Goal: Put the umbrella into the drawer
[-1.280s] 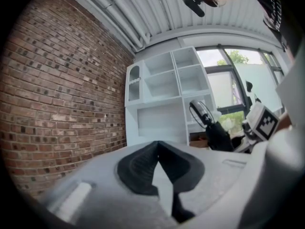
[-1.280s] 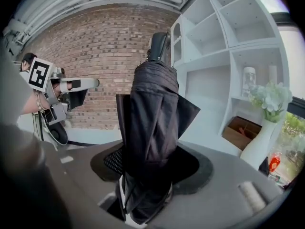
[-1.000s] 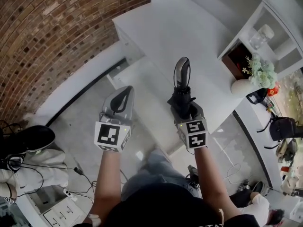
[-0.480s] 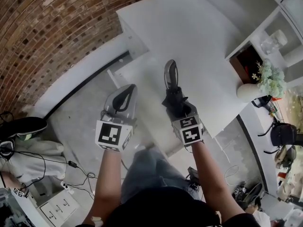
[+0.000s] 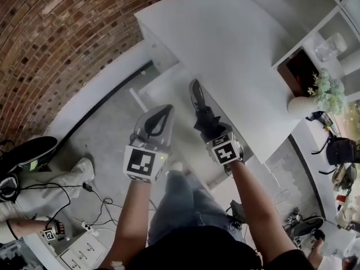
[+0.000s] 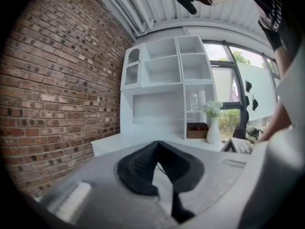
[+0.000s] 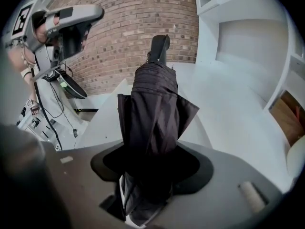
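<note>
A folded black umbrella [image 5: 202, 114] stands up from my right gripper [image 5: 210, 129], which is shut on its lower canopy; the handle [image 5: 195, 90] points away from me. In the right gripper view the umbrella [image 7: 155, 104] rises between the jaws of the right gripper [image 7: 151, 168], handle [image 7: 158, 46] at the top. My left gripper [image 5: 166, 109] hangs a little left of the umbrella, shut on nothing, its pads meeting at the tips of the left gripper [image 6: 157, 144]. Below both, the pulled-out white drawer [image 5: 169, 89] juts from the counter. The left gripper [image 7: 91, 13] shows again at the upper left.
The white counter [image 5: 225, 38] runs away to the upper right, with a brick wall [image 5: 62, 44] on the left. Shelves hold a white vase of flowers [image 5: 306, 103]. Cables [image 5: 34, 187], a shoe [image 5: 28, 153] and a power strip [image 5: 87, 227] lie on the grey floor.
Both grippers have drifted left and toward me over the drawer. The umbrella now leans more to the left, and the left gripper sits closer to it.
</note>
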The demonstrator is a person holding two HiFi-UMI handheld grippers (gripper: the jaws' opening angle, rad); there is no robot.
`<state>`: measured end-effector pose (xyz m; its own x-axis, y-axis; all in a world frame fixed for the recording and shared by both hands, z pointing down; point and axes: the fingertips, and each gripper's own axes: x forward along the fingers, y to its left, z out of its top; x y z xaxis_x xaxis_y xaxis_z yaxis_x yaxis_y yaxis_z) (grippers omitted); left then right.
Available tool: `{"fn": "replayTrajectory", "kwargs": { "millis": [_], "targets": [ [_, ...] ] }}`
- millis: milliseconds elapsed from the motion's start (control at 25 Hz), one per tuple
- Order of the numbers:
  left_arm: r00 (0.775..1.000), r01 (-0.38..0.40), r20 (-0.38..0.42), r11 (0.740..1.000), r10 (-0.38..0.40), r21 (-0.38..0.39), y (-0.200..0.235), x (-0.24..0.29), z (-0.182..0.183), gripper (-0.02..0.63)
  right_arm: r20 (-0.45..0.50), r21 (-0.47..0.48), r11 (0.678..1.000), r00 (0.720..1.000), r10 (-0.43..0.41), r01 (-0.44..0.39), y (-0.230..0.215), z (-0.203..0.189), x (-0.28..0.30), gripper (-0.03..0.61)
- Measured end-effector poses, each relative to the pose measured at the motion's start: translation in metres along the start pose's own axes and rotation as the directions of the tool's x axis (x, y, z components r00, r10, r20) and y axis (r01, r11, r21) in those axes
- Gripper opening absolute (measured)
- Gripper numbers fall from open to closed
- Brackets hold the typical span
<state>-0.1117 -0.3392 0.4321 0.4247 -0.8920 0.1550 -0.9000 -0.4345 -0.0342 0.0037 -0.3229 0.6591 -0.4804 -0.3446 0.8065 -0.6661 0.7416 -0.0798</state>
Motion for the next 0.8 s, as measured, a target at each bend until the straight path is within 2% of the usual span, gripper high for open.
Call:
{"fn": "replayTrajectory", "kwargs": {
  "millis": [400,800],
  "targets": [
    [0.996,0.083,-0.031,0.996,-0.083,-0.021,0.012,0.012,-0.016,0.000,-0.200,-0.014,1.000,0.979,0.023,-0.026,0.005,-0.024,0.058,0.258],
    [0.994,0.076,-0.071,0.997,-0.078,-0.035,0.033,0.011,-0.037,0.000,-0.318,-0.032,0.999,0.948,0.029,-0.041,0.004,-0.039,0.082,0.259]
  ]
}}
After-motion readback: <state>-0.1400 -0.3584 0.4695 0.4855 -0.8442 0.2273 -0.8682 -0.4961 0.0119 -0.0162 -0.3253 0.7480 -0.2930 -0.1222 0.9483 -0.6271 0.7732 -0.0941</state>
